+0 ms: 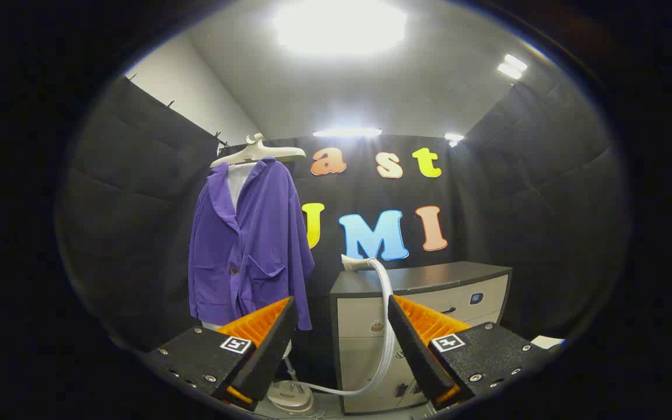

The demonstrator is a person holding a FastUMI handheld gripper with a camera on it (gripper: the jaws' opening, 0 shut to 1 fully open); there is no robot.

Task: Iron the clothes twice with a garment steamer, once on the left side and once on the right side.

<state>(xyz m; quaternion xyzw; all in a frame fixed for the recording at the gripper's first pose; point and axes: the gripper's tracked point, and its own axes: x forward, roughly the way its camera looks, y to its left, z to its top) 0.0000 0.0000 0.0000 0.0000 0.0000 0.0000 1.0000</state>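
Purple jacket [251, 245], white hose [384, 326], blk-top cabinet [420, 277]

A dark-topped cabinet [423, 303] with pale drawers stands against the black cloth wall [522, 198]. More black cloth [132, 192] hangs to its left, with a white wall [190, 93] above that. Ceiling lights [340, 26] glare high over the cabinet.

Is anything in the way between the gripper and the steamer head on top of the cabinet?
No, nothing visible blocks it. The gripper is open and holds nothing, and the steamer head lies on the cabinet beyond the fingers, its hose hanging down between them.
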